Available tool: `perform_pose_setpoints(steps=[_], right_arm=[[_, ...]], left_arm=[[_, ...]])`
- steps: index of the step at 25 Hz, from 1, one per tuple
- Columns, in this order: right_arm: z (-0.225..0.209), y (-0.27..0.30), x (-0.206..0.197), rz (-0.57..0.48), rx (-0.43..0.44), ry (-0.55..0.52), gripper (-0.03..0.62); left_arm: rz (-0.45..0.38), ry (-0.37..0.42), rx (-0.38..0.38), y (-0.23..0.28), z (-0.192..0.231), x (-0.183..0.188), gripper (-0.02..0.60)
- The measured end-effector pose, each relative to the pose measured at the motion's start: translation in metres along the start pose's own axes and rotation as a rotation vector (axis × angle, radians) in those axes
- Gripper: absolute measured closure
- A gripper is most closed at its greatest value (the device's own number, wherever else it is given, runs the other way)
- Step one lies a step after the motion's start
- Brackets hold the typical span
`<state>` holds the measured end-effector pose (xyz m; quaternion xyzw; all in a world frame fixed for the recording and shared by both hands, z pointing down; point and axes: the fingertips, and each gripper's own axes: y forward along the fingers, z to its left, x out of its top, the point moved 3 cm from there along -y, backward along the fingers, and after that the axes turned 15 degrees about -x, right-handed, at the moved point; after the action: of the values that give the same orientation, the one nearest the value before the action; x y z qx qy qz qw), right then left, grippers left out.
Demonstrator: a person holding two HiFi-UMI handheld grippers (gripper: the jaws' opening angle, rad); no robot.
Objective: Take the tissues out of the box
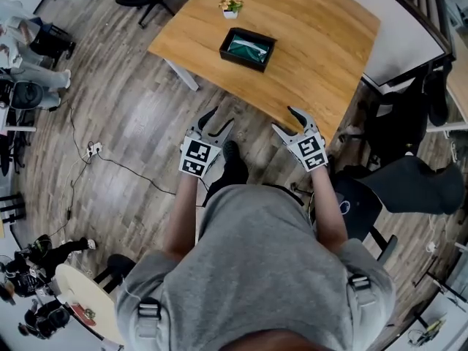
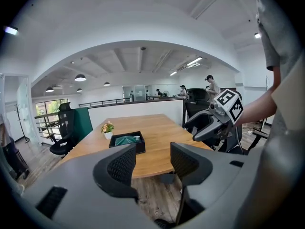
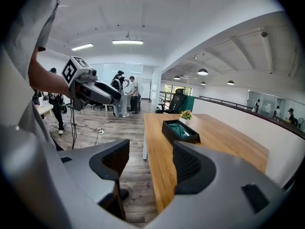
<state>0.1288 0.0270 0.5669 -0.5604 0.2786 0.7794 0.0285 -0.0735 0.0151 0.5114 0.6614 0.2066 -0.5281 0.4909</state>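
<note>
Two tools hang in front of the person, both with jaws wide apart and nothing between them: the left tool (image 1: 218,123) and the right tool (image 1: 287,121) sit side by side near the closer edge of the light wooden worktop (image 1: 314,42), well apart from the shallow black rectangular box (image 1: 240,62) that lies further in. Inside that box rests the teal-green pack of tissues (image 1: 250,48), apparently untouched, and just beyond it stands a small white pot of flowers (image 1: 231,6). My reading is that the task has not properly begun; this is the approach. The next move calls for stepping or reaching forward until one tool is over the box, then bringing open jaws down onto the soft pack without catching the rim (the other tool could steady the box wall, since a light box may lift along with its contents). The head view alone gives the plan layout: how far in the box sits, the dark office chairs around the worktop and a cable trailing over the plank floor. Each gripper view instead shows the padded inner faces of its own jaws with clear space between them, the other tool held alongside, and people standing far off under the ceiling lamps, none of which appears from above.
</note>
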Motion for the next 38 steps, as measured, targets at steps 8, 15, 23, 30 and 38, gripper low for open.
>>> perform_pose_setpoints(steps=[8,15,23,30,38], right_arm=[[0.003,0.059,0.024,0.041,-0.014,0.016,0.299],[0.006,0.102,0.04,0.06,-0.031,0.018,0.299],[0.01,0.145,0.058,0.067,-0.063,0.019,0.299],[0.017,0.166,0.069,0.075,-0.072,0.003,0.299],[0.002,0.185,0.071,0.081,-0.079,0.0,0.301]], left_arm=[[0.001,0.003,-0.042,0.007,0.072,0.004,0.339],[0.007,0.0,-0.07,0.008,0.122,0.002,0.339],[0.006,0.022,-0.093,0.003,0.172,0.0,0.339],[-0.011,0.021,-0.096,-0.003,0.2,-0.001,0.341],[-0.005,0.015,-0.105,0.008,0.214,0.001,0.341]])
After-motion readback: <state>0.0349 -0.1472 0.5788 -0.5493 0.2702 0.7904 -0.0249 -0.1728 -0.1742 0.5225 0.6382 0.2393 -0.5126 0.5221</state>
